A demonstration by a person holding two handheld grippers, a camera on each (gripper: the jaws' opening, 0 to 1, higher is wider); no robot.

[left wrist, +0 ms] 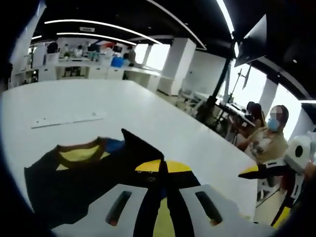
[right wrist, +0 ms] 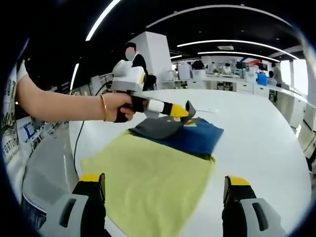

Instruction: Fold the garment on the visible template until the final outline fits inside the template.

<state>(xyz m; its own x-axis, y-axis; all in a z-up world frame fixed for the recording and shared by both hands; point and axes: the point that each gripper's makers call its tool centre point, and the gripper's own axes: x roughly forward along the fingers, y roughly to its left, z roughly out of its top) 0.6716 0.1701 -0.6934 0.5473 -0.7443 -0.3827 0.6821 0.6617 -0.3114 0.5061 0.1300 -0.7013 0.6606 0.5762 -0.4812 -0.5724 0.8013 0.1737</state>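
- The left gripper [right wrist: 181,111], held in a hand [right wrist: 120,107], is clamped on a dark flap of the garment [right wrist: 195,136], lifting it.
- The garment lies on the yellow template [right wrist: 153,182] on the white table [right wrist: 261,143].
- The right gripper [right wrist: 165,190] has its jaws wide apart, holding nothing, near the template's near edge.

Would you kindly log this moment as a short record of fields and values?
garment: dark blue and grey, lying on the yellow sheet
yellow sheet: spread flat on the white table
left gripper: shut on a lifted grey edge of the garment
right gripper: open, above the near part of the sheet, holding nothing
fold: not finished
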